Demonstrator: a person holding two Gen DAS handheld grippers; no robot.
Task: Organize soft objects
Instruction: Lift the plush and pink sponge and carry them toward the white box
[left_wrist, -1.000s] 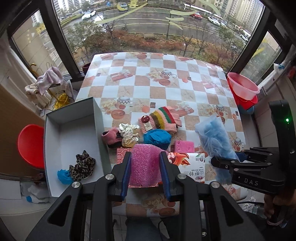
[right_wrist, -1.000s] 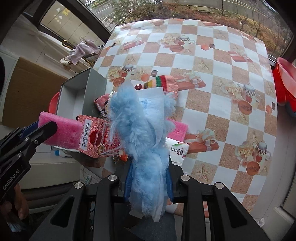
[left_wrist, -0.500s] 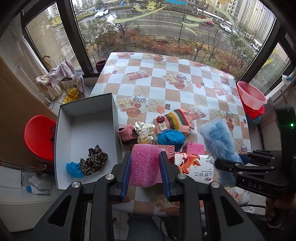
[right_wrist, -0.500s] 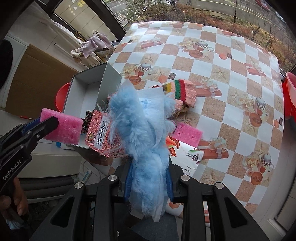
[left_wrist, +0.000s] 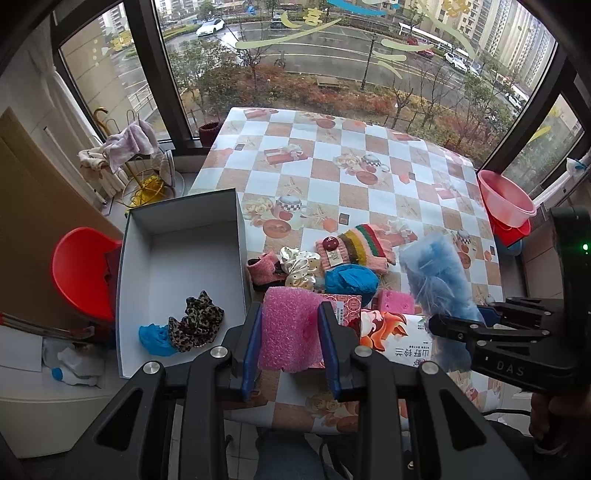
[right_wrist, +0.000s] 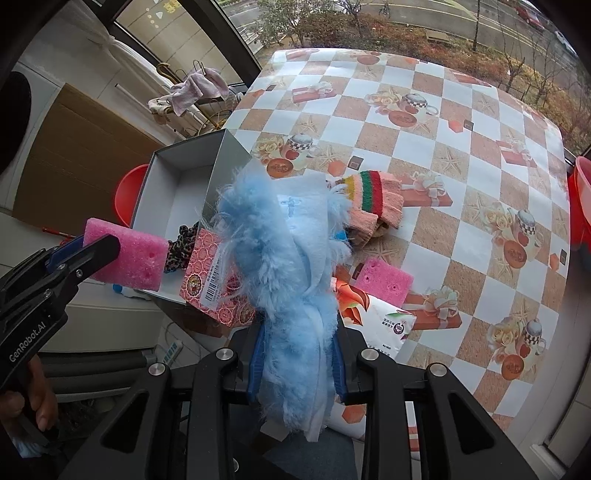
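my left claw (left_wrist: 290, 334) grips pink sponge (left_wrist: 286, 328) above table edge, beside box (left_wrist: 181, 254) | my right claw (right_wrist: 297, 363) grips fluffy blue duster (right_wrist: 284, 258) | both light, squashy; hold mid-body

Two pink sponges (right_wrist: 125, 260) (right_wrist: 382, 280) are showing, plus one fluffy blue duster (right_wrist: 284, 280). One grey box (left_wrist: 129, 295) is holding one leopard scrunchie (left_wrist: 197, 325). One striped mitten (left_wrist: 354, 247) and one red packet (right_wrist: 214, 282) are lying on the table (left_wrist: 369, 166).

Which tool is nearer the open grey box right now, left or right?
Left. The left tool, clamping a pink sponge, hangs just beside the grey box. The right tool, gripping the blue fluffy item, sits farther over, beyond the left one.
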